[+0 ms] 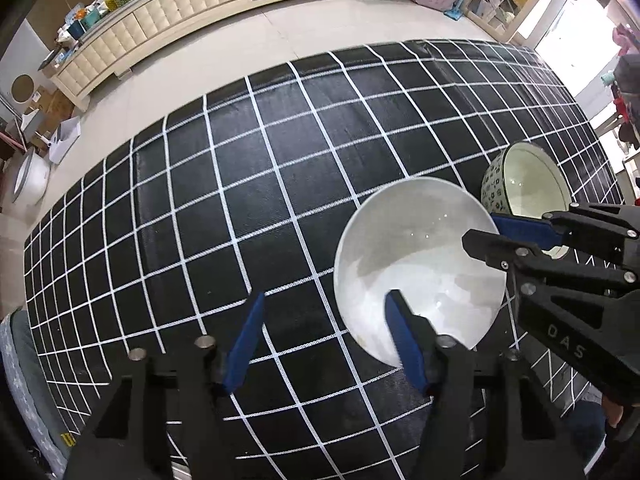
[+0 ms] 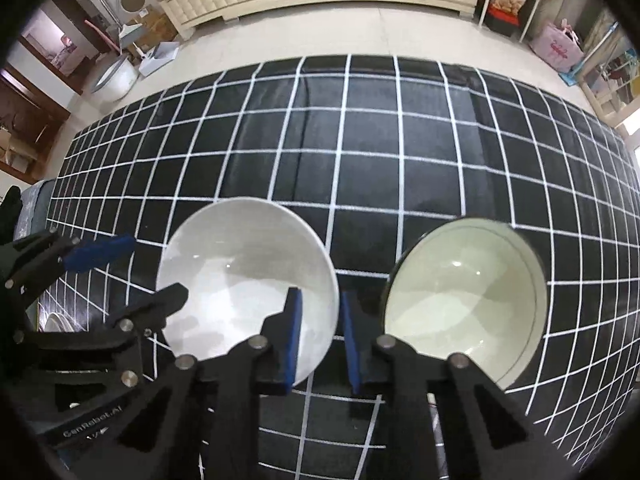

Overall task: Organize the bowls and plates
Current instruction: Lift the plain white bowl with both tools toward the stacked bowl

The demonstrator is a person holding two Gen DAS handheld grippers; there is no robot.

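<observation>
A white bowl (image 2: 248,280) stands on the black checked cloth (image 2: 360,140), just beside a patterned bowl (image 2: 464,300). The right gripper (image 2: 320,336) straddles the white bowl's near rim, one finger inside, one outside, narrowly parted with a gap showing. The left gripper (image 1: 324,340) straddles its opposite rim, open wider, holding nothing.

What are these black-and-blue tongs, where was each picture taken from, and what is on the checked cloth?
A person holds a tong-like tool in each hand, and a camera on each looks down along its fingers. One picture comes from the left gripper, the other from the right gripper. On the black checked cloth a white bowl and a greenish bowl stand side by side. Both tools straddle the white bowl's rim. The left is open, and I cannot tell whether the right is pinching.
</observation>
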